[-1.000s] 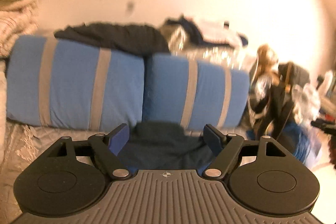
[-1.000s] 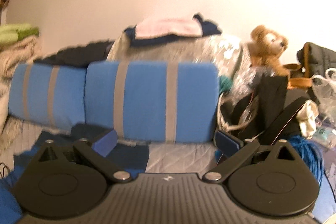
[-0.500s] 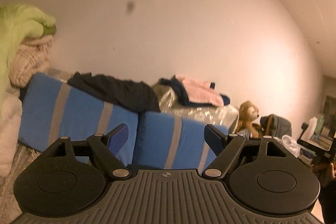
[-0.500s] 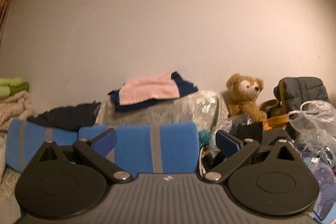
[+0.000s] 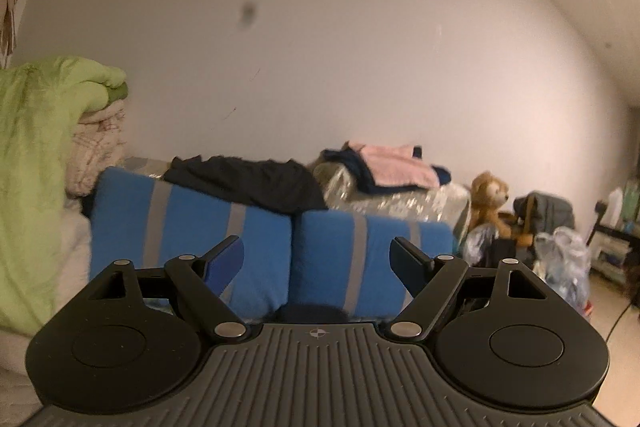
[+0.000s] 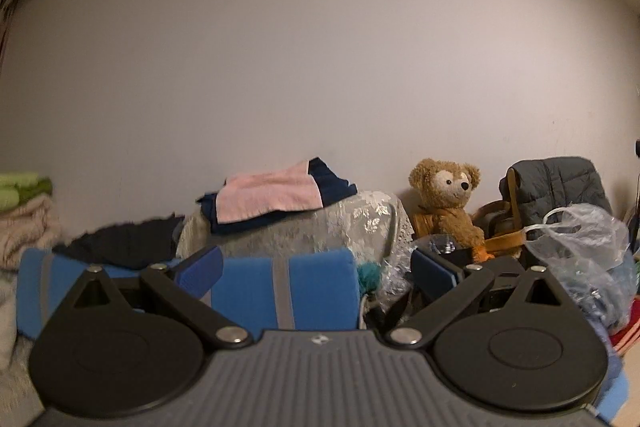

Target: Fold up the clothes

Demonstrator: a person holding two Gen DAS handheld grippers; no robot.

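Observation:
My left gripper [image 5: 318, 259] is open and empty, raised and facing the wall over the blue striped cushions [image 5: 192, 243]. A sliver of dark garment [image 5: 312, 313] shows just above its body; the rest is hidden below. My right gripper [image 6: 316, 273] is open and empty, also raised, facing the cushions [image 6: 280, 291]. A black garment [image 5: 248, 183] lies on top of the cushions; it also shows in the right wrist view [image 6: 124, 243]. A folded pink cloth on navy clothes [image 6: 272, 197] rests on a lace-covered mound [image 6: 352, 231].
A green blanket [image 5: 40, 147] on stacked cream bedding [image 5: 100, 147] stands at the left. A teddy bear [image 6: 448, 203], a grey padded jacket [image 6: 560, 187] and a plastic bag [image 6: 580, 255] crowd the right. A plain wall is behind.
Both grippers have lifted and tilted up from the bed. The dark blue garment on the bed has dropped almost wholly out of view. Both stayed open.

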